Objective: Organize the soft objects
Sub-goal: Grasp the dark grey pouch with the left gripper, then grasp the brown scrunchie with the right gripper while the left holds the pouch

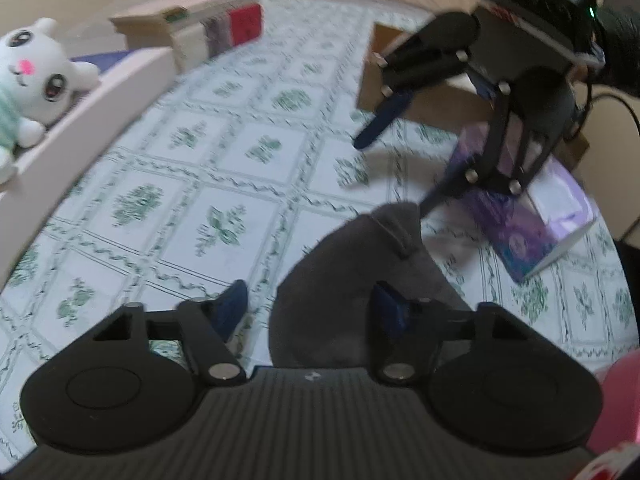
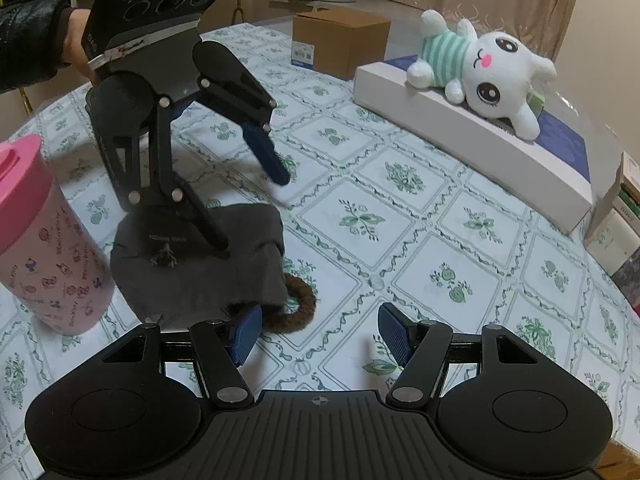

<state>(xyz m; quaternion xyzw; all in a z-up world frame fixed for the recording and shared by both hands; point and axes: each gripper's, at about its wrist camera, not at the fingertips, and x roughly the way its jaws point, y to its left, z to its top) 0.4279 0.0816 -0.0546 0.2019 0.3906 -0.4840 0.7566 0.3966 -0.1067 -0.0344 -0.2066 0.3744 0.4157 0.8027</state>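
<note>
A grey cloth (image 2: 192, 276) lies bunched on the patterned tablecloth, with a brown braided ring (image 2: 300, 308) sticking out from under it. My left gripper (image 2: 248, 204) stands over it, open: one finger rests on the cloth, the other hangs in the air. In the left wrist view the grey cloth (image 1: 352, 280) lies between the left gripper's (image 1: 312, 312) pads, against the right pad and apart from the left one. My right gripper (image 2: 320, 334) is open and empty, its left pad beside the cloth's edge. A white plush (image 2: 492, 76) lies on a long white box (image 2: 460, 136).
A pink lidded cup (image 2: 40, 240) stands just left of the cloth. A cardboard box (image 2: 340, 40) sits at the table's far side and stacked books (image 2: 616, 220) at the right. A purple packet (image 1: 520, 232) lies under the right gripper (image 1: 400, 164).
</note>
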